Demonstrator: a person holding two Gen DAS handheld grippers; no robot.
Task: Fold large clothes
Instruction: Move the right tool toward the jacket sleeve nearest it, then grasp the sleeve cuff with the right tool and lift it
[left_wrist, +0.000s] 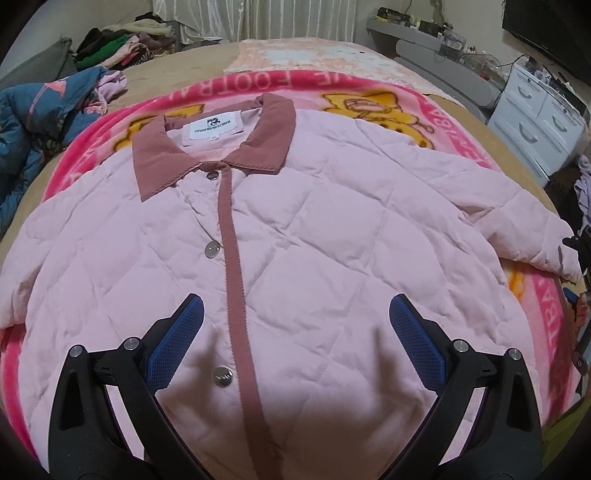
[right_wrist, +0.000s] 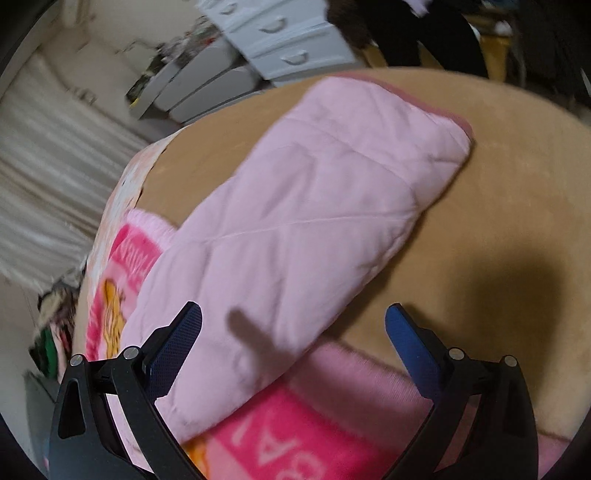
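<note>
Bedding lies under the buttoned pink jacket (left_wrist: 295, 236). Both the left gripper (left_wrist: 295, 332) and right gripper (right_wrist: 293, 332) hover spread wide, empty (right view blurred). Judging by its puffiness, the sleeve (right_wrist: 314, 206) may slip from a shallow pinch.

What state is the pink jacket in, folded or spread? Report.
Spread. The pink jacket lies flat, front up, collar open, right sleeve stretched out sideways.

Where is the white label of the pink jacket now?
In the left wrist view, the white label sits inside the jacket neck, between the two collar flaps, above the top button.
</note>
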